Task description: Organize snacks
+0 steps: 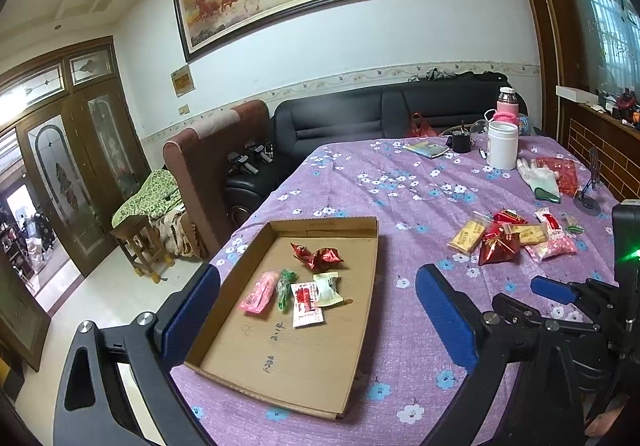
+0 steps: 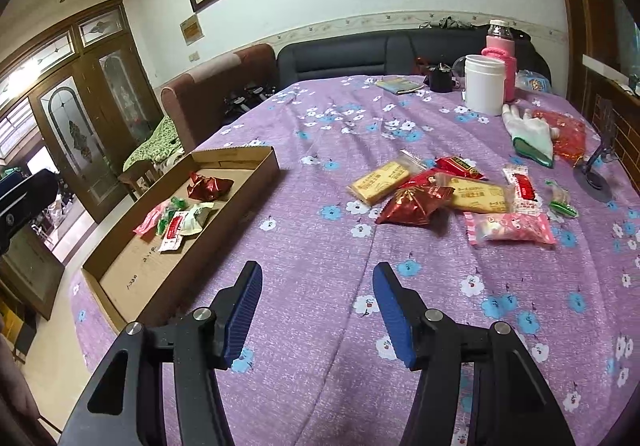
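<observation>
A shallow cardboard tray (image 1: 352,366) (image 2: 256,170) lies on the purple flowered tablecloth. In it lie a red foil packet (image 1: 318,256), a pink candy (image 1: 258,292), a green candy (image 1: 285,288), a white-red sachet (image 1: 305,304) and a cream packet (image 1: 327,288). A loose pile of snacks (image 2: 444,194) (image 1: 512,240) lies to the tray's right: yellow biscuit packs, red foil packets, a pink pack. My left gripper (image 1: 316,310) is open and empty over the tray. My right gripper (image 2: 318,306) is open and empty above bare cloth, short of the pile.
A white jar (image 2: 484,84), a pink bottle (image 2: 502,58), a black cup (image 2: 440,78), a booklet (image 2: 400,85), a white glove (image 2: 530,136), a red bag (image 2: 570,134) and a small stand (image 2: 596,174) sit at the far right. A sofa and an armchair stand behind the table.
</observation>
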